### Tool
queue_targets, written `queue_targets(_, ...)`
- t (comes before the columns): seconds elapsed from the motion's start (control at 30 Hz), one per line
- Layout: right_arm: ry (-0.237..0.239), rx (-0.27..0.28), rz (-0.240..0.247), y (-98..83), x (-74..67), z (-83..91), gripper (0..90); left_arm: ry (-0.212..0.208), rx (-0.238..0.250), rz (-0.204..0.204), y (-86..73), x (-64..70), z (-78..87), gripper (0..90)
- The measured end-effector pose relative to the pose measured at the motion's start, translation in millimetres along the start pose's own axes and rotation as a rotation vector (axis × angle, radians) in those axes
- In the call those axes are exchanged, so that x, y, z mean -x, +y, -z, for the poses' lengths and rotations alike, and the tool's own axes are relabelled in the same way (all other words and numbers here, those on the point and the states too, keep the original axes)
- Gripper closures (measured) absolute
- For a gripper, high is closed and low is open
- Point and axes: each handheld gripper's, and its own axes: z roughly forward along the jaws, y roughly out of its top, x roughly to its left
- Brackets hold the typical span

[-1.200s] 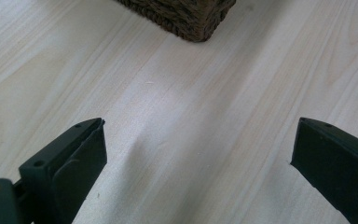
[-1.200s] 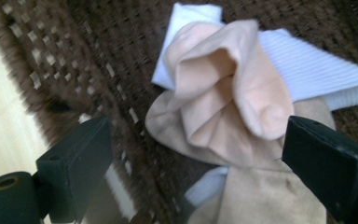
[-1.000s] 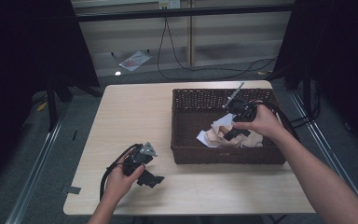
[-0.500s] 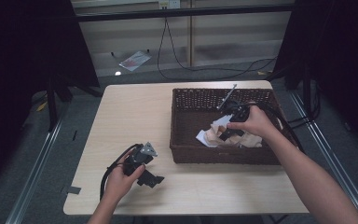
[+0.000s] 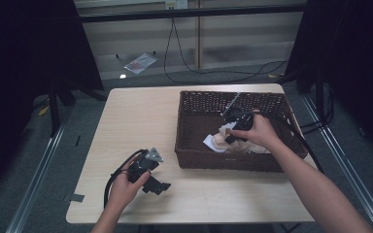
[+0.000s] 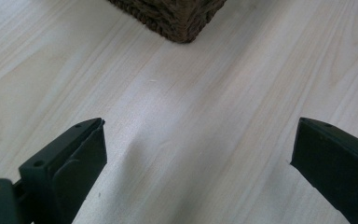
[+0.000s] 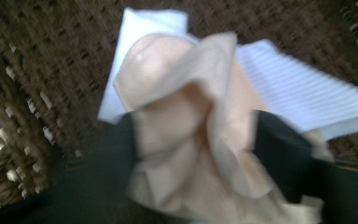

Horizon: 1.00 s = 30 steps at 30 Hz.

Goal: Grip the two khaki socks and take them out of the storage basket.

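Cloth bundle (image 7: pixel 191 135) gripped inside wicker basket (image 5: pixel 190 145), not yet lifted out.

L to R: left gripper (image 5: pixel 156 185) rests idle on table (image 5: pixel 141 111), jaws spread wide, empty; right gripper (image 7: pixel 193 154) appears clamped on peach cloth, blurred. Its view adds white ribbed cloth (image 7: pixel 303 93) beneath. Removal, if intended, remains.

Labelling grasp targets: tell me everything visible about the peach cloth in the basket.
The crumpled peach-coloured cloth is soft, thin fabric, bunched into folds, not spread flat. It lies inside the dark brown woven wicker basket, toward its near side, partly over a white ribbed cloth. In the right gripper view, a bunch of it sits between the jaws of the right claw, which look closed on it; the picture is blurred, so the grip is not certain. In the high view the person's right hand covers part of it.
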Motion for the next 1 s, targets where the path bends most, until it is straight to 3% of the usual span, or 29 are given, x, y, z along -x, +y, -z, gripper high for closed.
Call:
queue_targets(0.03, 0.006, 0.03, -0.01, 0.2, 0.6, 3.5, 79.4, 0.001, 0.012, 0.005, -0.2, 0.2, 0.5, 2.8)
queue_targets(0.13, 0.035, 0.056, -0.032, 0.4, 1.6, 9.8, 85.6, 0.003, -0.014, -0.026, -0.1, -2.1, 3.1, 2.8)
queue_targets(0.27, 0.052, 0.036, -0.01, -1.2, 1.9, 23.2, 87.4, 0.002, -0.006, -0.016, -1.4, -2.5, 3.9, 2.8)
queue_targets(0.33, 0.072, 0.043, -0.017, -4.8, 2.8, 35.4, 87.5, 0.008, 0.035, 0.038, -2.6, 0.6, 1.7, 2.8)
queue_targets(0.37, 0.084, 0.042, -0.017, -6.1, 3.0, 39.6, 87.5, 0.004, 0.0, -0.005, -2.4, -2.2, 4.3, 2.8)
queue_targets(0.57, 0.103, 0.044, 0.002, -15.0, 2.9, 65.5, 87.6, -0.002, -0.006, -0.023, -1.3, -2.1, 4.7, 2.7)
queue_targets(0.63, 0.101, 0.042, 0.0, -16.7, 2.8, 69.9, 87.6, -0.004, -0.004, -0.024, -1.1, -1.9, 4.4, 2.7)
queue_targets(0.73, 0.11, 0.042, 0.013, -22.2, 4.2, 82.4, 87.6, -0.001, 0.02, 0.015, -1.1, 0.5, 2.6, 2.7)
queue_targets(1.0, 0.115, 0.043, 0.035, -32.5, 8.2, 123.2, 87.6, -0.007, 0.013, 0.003, 0.0, 1.2, 1.7, 2.7)
